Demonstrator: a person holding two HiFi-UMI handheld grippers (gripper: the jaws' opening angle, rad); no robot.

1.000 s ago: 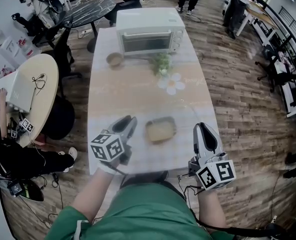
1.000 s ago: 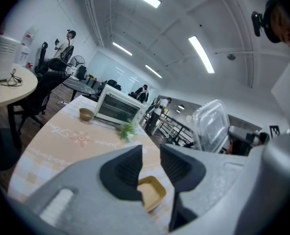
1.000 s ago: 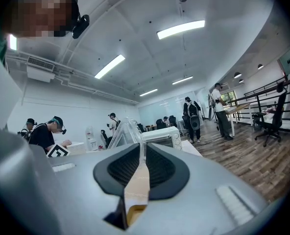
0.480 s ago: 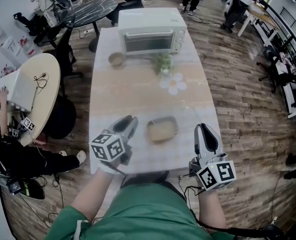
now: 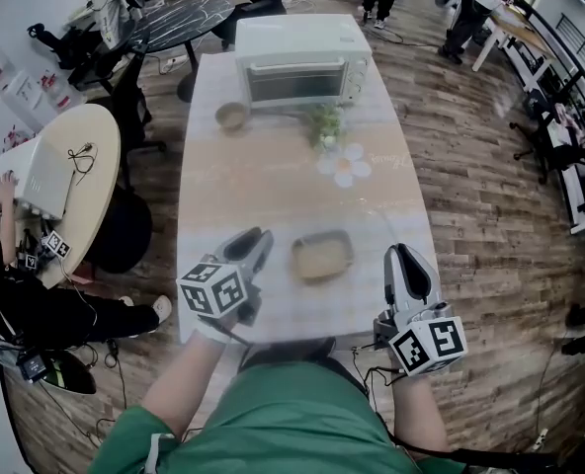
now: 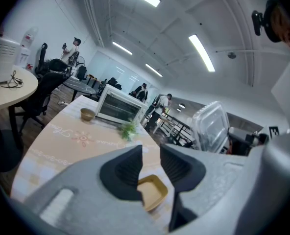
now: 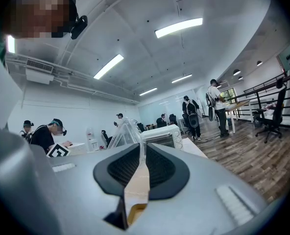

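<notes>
A tan rectangular tray (image 5: 322,256) lies near the front of the long table (image 5: 233,196), between my two grippers. In the left gripper view the tray (image 6: 152,191) shows through the jaws, with a clear plastic lid (image 6: 212,126) standing up to its right. My left gripper (image 5: 257,237) hovers just left of the tray, its jaws a little apart and holding nothing (image 6: 151,153). To the tray's right my right gripper (image 5: 405,253) has its jaws pressed together (image 7: 142,153) with nothing between them. The clear lid (image 7: 124,131) rises beyond them.
A white toaster oven (image 5: 300,65) stands at the table's far end, with a small brown bowl (image 5: 231,116) and a green plant (image 5: 323,124) in front of it. A flower-shaped mat (image 5: 345,166) lies mid-table. Round tables, chairs and people surround the table.
</notes>
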